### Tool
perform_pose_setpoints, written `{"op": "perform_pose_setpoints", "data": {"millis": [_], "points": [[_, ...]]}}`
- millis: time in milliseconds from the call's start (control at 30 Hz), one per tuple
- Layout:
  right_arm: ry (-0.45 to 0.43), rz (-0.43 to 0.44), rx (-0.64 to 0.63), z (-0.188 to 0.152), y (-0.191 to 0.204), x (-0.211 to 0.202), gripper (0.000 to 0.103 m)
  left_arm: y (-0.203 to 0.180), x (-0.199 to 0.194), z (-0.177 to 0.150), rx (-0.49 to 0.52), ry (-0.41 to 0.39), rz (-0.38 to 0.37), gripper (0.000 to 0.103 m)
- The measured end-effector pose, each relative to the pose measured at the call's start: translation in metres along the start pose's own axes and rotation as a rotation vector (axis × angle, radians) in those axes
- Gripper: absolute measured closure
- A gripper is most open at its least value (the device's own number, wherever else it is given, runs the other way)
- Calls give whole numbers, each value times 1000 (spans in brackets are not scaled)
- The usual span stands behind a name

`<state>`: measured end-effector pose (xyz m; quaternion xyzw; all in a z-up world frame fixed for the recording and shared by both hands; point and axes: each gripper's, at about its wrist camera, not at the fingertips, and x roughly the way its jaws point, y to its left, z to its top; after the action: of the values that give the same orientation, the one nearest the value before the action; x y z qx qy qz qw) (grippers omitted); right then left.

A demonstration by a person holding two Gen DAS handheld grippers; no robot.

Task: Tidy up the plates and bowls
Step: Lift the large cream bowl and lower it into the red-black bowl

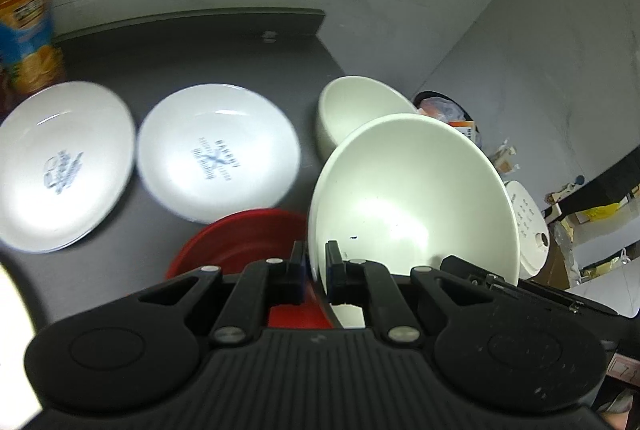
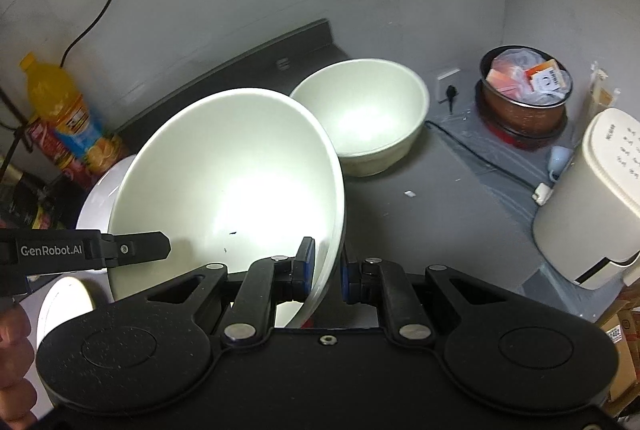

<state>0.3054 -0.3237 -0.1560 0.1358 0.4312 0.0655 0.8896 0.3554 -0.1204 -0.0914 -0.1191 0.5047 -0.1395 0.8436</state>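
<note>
Only the left view shows two plates (image 1: 218,153) and a red dish (image 1: 244,238); both the left gripper (image 1: 316,270) and the right gripper (image 2: 326,276) clamp the tilted bowl's (image 2: 228,189) rim.

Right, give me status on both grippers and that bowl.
Left gripper and right gripper: jaws shut on the large white ceramic bowl, tilted, off the dark counter. Second white bowl sits just beyond.

— Finish of the held bowl (image 1: 412,197)?
— Glossy, smooth, ceramic-looking glaze. The two printed plates (image 1: 218,153) match it.
— Table (image 1: 192,57)?
— Matt dark surface.
— Gripper bodies?
— Matt black plastic, ribbed, with bare metal rivets (image 2: 240,330).
</note>
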Motion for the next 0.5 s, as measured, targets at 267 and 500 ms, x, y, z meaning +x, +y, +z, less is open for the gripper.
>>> {"op": "perform_pose_setpoints", "data": {"millis": [267,500], "points": [[42,11,-31,-11,29,9,90,39,-14,-9,-47,9,33,95],[95,3,-56,-22,42,16,88,59,-15,-19,-68,42,47,95]]}}
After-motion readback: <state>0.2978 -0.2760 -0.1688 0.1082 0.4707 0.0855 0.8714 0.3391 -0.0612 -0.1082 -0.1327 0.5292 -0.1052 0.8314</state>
